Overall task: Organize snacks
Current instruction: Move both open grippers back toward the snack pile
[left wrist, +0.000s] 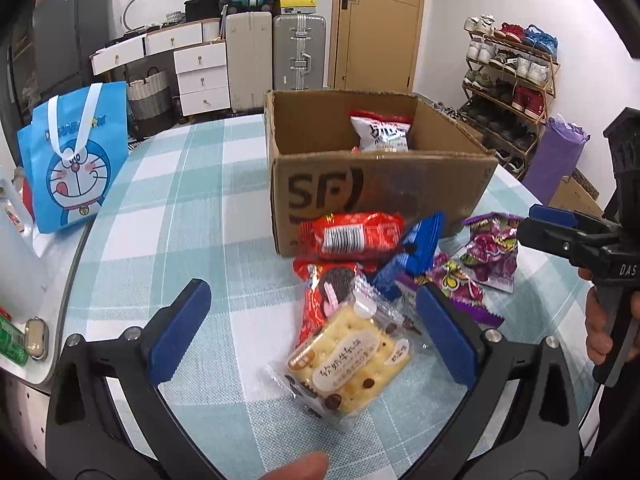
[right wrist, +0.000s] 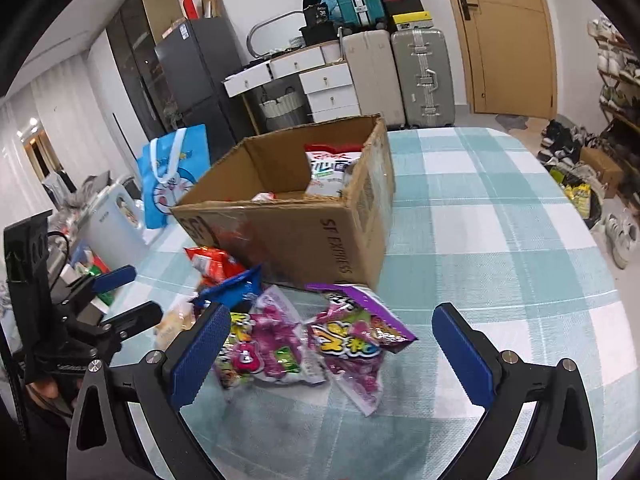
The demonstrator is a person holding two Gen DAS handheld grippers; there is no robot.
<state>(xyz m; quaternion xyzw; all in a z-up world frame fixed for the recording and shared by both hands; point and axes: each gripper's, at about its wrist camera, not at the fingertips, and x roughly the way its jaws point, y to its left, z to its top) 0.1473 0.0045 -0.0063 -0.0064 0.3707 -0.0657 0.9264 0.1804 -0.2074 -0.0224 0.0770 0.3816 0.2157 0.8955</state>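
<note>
Left wrist: cardboard box (left wrist: 380,196) printed "SF"; right view, "SF EXPRESS". Both grippers' fingers spread, empty.

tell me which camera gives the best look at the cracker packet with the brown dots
The left wrist view: the cracker packet lies whole and sharp between the open left gripper fingers. In the right wrist view it is only a pale blur behind the right gripper's finger.

Matt cardboard box (left wrist: 384,196), glossy plastic snack packets (right wrist: 352,332), woven checked tablecloth (left wrist: 192,208).
</note>
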